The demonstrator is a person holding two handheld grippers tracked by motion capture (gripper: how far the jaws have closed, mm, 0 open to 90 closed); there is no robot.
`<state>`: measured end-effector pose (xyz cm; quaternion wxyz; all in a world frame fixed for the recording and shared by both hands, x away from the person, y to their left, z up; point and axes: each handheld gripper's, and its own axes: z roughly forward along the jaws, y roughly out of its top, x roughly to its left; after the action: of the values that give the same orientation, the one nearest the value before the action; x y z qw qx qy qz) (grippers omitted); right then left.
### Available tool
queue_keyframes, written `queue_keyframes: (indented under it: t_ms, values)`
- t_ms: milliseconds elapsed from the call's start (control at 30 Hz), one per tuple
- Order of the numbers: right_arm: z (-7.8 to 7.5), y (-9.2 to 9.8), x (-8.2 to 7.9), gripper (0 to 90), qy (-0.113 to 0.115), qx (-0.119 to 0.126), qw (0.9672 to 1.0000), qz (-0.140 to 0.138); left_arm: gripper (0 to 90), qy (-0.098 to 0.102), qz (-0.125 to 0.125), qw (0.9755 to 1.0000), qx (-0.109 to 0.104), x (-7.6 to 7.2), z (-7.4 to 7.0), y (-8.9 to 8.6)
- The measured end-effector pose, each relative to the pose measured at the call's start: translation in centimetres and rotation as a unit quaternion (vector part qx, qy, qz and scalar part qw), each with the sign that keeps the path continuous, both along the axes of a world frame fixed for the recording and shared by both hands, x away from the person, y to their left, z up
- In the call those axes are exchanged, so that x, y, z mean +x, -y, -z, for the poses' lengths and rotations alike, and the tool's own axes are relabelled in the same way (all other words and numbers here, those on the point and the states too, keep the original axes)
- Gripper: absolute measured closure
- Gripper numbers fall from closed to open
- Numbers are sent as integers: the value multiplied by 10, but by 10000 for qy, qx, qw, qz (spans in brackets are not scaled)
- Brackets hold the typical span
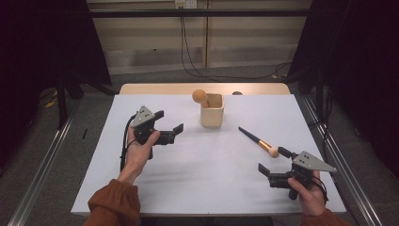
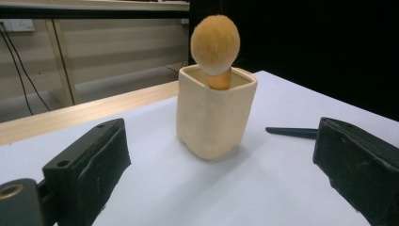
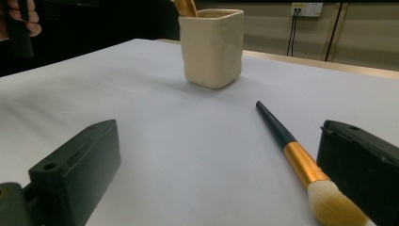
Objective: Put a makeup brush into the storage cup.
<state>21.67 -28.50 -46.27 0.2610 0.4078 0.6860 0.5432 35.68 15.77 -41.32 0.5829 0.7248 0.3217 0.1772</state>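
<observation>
The loose brush (image 1: 258, 141) lies flat on the white table (image 1: 188, 188), its dark handle pointing toward the cream cup (image 1: 212, 111) and its pale bristle head (image 3: 336, 207) close to the right gripper (image 1: 275, 164). A second brush with a round orange head (image 2: 215, 44) already stands in that cup. The main risk, I think, is that the right gripper closes on the soft bristles and not on the gold ferrule (image 3: 305, 165); then the brush would tip or slip when it is lifted. A low approach could also push the brush and roll it away. The right gripper sits low near the table edge, jaws spread apart and holding nothing, with the bristle head just beside one of them. The left gripper (image 1: 168, 127) hovers left of the cup, facing it, its jaws also wide apart and empty.
</observation>
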Motion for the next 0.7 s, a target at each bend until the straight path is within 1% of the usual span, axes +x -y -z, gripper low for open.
queue_keyframes:
  t_ms: [67,100,167,200,233,267,300,333,400,433,533,700]
  values:
    - [0,1,-1,0,-15,56,10000,45,32,23,-40,10000,5,-5,2,-5]
    - [0,2,-1,1,-6,53,10000,57,32,28,-33,10000,44,-7,3,-7]
    - [-1,4,-2,0,16,22,10000,63,28,31,-70,10000,8,-12,4,-11]
    - [-1,4,-2,1,4,59,9999,87,28,48,-85,10000,20,-14,4,-13]
    - [-1,5,-2,1,18,44,9999,93,29,60,-149,9998,71,-16,4,-15]
    - [-1,5,-2,1,19,43,9999,97,30,59,-194,9998,74,-18,5,-17]
    - [-1,5,-2,1,9,64,9999,122,34,53,-198,9998,50,-21,6,-19]
    - [-1,6,-2,1,13,66,9999,131,37,5,-176,9998,57,-23,7,-21]
    - [-1,7,-2,1,30,53,9999,134,37,38,-215,9998,27,-28,10,-24]
    - [-1,7,-2,1,23,55,9999,146,38,59,-214,9997,62,-30,11,-27]
    - [-1,8,-3,1,25,43,9999,157,37,11,-233,9997,54,-36,14,-32]
    - [-1,9,-3,0,1,57,9998,184,36,61,-302,9995,80,-46,15,-42]
